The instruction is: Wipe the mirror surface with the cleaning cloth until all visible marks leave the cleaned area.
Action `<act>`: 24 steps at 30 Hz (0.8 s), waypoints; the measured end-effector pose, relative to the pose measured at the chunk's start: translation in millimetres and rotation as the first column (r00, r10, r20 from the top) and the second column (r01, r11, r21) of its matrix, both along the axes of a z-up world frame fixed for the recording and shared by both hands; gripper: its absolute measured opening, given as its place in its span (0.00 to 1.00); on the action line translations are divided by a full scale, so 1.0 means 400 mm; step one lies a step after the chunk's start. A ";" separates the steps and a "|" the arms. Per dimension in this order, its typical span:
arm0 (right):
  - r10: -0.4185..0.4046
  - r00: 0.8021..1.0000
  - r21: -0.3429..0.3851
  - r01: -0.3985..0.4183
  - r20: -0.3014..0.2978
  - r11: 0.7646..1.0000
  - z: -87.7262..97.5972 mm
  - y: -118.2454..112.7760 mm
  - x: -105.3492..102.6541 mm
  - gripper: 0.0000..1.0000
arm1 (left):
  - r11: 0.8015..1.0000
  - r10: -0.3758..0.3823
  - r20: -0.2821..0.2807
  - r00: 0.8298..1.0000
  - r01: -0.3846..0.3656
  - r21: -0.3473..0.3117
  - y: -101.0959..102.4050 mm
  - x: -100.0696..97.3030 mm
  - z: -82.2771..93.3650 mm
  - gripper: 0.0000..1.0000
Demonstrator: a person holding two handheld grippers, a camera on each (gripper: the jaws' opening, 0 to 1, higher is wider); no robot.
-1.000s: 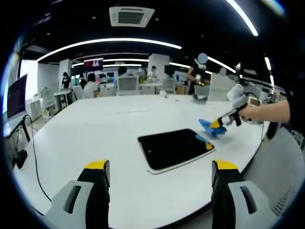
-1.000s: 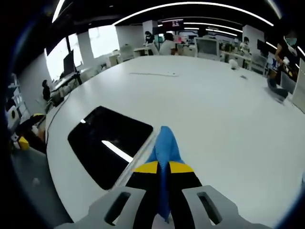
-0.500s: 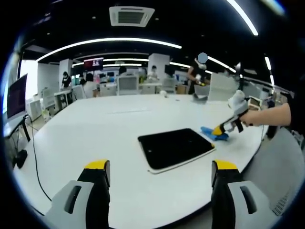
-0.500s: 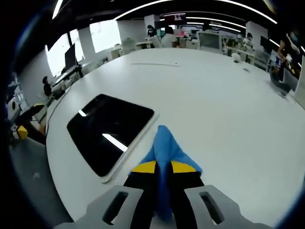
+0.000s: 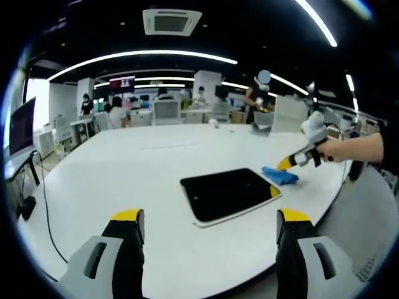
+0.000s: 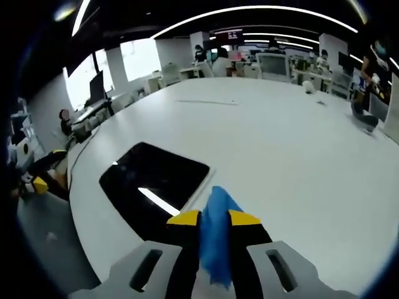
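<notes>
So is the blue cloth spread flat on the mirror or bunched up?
Bunched. The cloth is pinched between the right tool's jaws, beside the mirror, not spread on it.

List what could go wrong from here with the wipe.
1. The blue cloth sits pinched in the right tongs beside the mirror, not on the glass; a stroke from here may only rub the table.
2. The mirror lies loose near the table edge, and the open left tongs hover away from it, so a sideways push could slide it.

Left claw (image 5: pixel 209 224): your jaws stand wide apart, holding nothing
Right claw (image 6: pixel 213 218): your jaws are clamped together; your hand (image 5: pixel 340 148) grips it, forearm reaching in from the right
</notes>
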State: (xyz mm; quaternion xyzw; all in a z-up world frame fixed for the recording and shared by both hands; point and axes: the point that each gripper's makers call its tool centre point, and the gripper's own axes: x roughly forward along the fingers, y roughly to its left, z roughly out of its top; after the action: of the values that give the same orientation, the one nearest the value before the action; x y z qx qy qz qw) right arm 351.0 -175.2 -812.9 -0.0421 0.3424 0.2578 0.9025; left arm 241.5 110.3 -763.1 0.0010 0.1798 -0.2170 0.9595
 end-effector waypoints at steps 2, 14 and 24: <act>0.000 1.000 0.004 0.000 0.001 1.000 0.007 -0.001 -0.004 0.14 | 1.000 -0.001 0.000 1.000 0.001 0.000 -0.001 0.000 0.000 0.88; -0.031 0.999 0.050 0.031 0.010 0.998 0.047 -0.018 -0.048 0.28 | 1.000 0.001 0.001 1.000 -0.001 0.001 0.000 0.000 0.001 0.88; -0.056 0.995 0.033 0.054 0.082 0.998 0.107 -0.051 -0.113 0.48 | 1.000 -0.003 -0.002 1.000 0.003 0.005 -0.001 -0.001 -0.001 0.88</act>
State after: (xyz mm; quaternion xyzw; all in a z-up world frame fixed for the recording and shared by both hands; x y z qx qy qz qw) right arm 305.8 -195.7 -770.3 -0.0293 0.3017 0.2363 0.9232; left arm 241.2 110.1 -763.6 0.0035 0.1815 -0.2178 0.9590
